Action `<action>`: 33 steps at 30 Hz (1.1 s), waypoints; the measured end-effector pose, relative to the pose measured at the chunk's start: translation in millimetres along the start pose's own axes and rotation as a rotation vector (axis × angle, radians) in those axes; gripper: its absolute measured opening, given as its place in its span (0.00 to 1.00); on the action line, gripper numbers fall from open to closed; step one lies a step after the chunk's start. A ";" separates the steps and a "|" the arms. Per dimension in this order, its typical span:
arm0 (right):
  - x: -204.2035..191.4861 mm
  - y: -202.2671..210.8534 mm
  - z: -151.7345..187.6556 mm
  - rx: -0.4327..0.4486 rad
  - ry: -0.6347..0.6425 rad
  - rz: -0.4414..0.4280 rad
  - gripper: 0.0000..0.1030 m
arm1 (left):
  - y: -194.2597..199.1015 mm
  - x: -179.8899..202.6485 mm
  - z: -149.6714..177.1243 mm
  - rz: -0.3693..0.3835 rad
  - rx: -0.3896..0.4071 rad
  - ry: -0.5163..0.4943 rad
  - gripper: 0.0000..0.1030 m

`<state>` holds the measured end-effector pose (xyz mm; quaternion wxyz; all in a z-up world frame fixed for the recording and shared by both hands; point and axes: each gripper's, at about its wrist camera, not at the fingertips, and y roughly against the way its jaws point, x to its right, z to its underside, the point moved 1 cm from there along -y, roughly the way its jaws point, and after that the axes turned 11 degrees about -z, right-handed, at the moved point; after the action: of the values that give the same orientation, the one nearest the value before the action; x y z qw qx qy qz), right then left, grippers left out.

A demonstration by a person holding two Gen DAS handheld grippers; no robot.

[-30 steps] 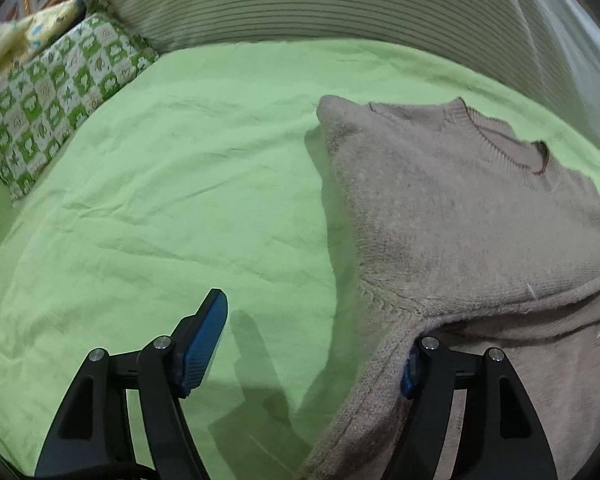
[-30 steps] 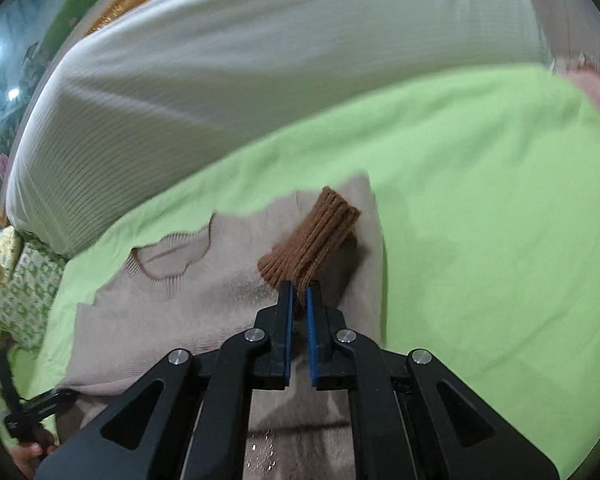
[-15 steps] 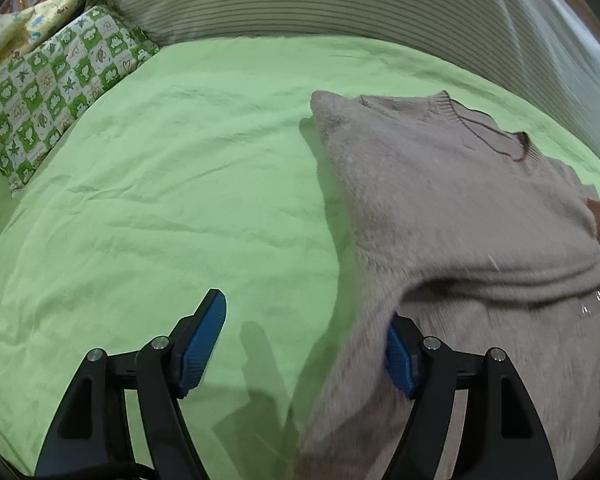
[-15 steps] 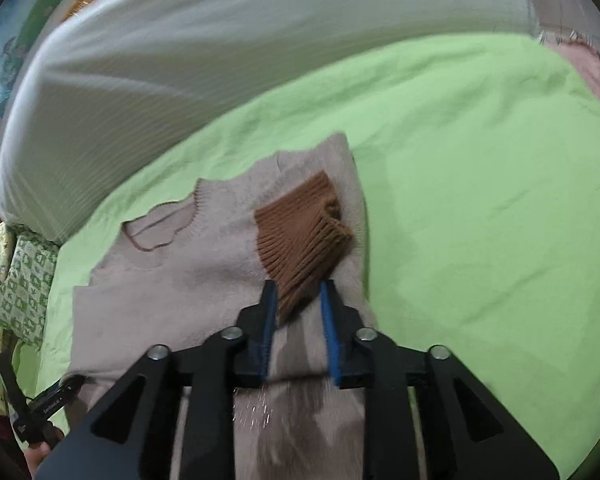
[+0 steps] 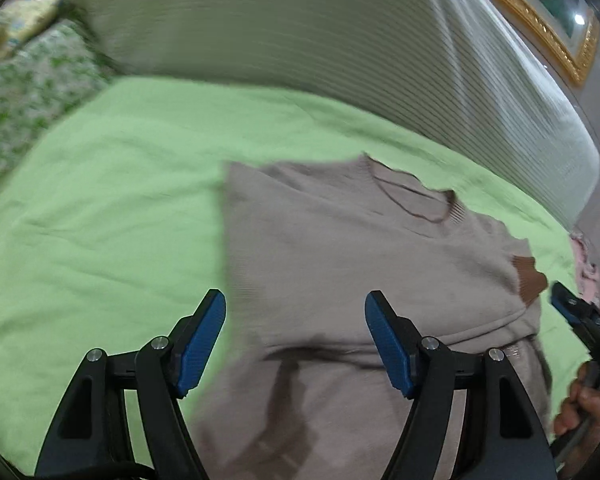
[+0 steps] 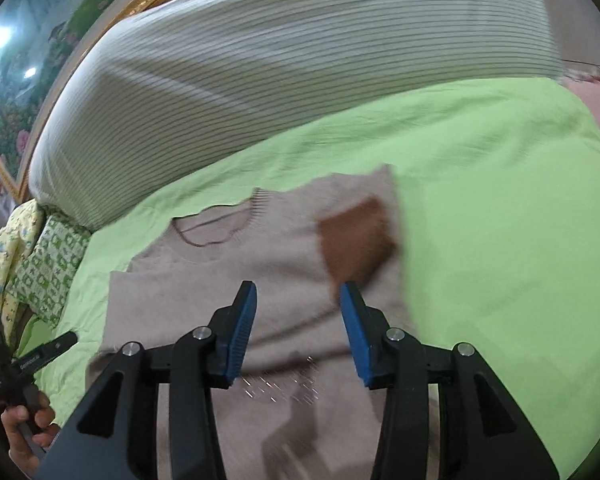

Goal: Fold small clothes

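A small beige knit sweater lies flat on the green bed sheet, both sleeves folded in over its body. It also shows in the right wrist view. A brown ribbed cuff rests on its right shoulder area, seen too in the left wrist view. My left gripper is open and empty above the sweater's lower left part. My right gripper is open and empty just in front of the brown cuff.
A large white striped pillow lies along the far side of the bed. A green patterned pillow sits at the left. Pink cloth lies at the far right. A gold-framed picture hangs behind.
My right gripper has opened and let go of the brown cuff, which now lies on the sweater. My left gripper has let the sleeve drop and moved right, over the sweater.
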<state>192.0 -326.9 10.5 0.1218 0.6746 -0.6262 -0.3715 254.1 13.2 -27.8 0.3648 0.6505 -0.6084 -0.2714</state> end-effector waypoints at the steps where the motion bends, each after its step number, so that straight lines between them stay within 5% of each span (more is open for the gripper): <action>1: -2.4 -7.8 -1.2 -0.006 0.004 -0.001 0.44 | -8.5 7.3 1.2 0.032 -0.016 0.000 0.71; 3: -5.3 -21.7 -1.6 -0.024 0.008 -0.024 0.44 | -25.2 17.1 2.9 0.057 -0.040 -0.019 0.71; 6: -7.4 -39.1 -0.5 -0.063 0.038 -0.041 0.44 | -48.7 19.0 7.6 -0.005 -0.068 -0.076 0.66; 8: -7.3 -47.2 -1.0 -0.085 0.066 -0.049 0.44 | -56.8 6.6 7.8 -0.028 -0.065 -0.090 0.55; 12: 4.5 -49.0 -5.7 -0.075 0.085 -0.015 0.44 | -62.6 -19.9 9.2 -0.039 -0.052 -0.103 0.52; 15: 22.6 -49.5 -4.3 -0.064 0.064 0.045 0.44 | -64.7 -23.9 10.7 -0.060 -0.049 -0.121 0.57; 16: 31.9 -55.1 -0.8 -0.082 0.058 0.111 0.44 | -68.4 -26.2 11.0 -0.099 -0.062 -0.111 0.76; 17: 41.1 -63.0 4.4 -0.116 0.046 0.113 0.43 | -71.5 -29.2 11.0 -0.120 -0.073 -0.095 0.82; 20: 32.2 -58.5 6.3 -0.097 0.102 0.128 0.43 | -62.5 -44.5 12.1 -0.053 -0.063 -0.019 0.76; 26: 6.2 2.5 3.2 -0.011 0.103 0.053 0.44 | -13.2 -64.6 27.8 -0.074 -0.034 0.006 0.77; 33: -7.9 85.6 38.8 0.010 0.092 -0.002 0.49 | 46.4 -81.0 81.5 -0.044 -0.050 0.016 0.77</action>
<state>102.6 -323.8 40.2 0.1468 0.6922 -0.6211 -0.3369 152.5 81.9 -45.5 0.3797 0.6565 -0.5840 -0.2896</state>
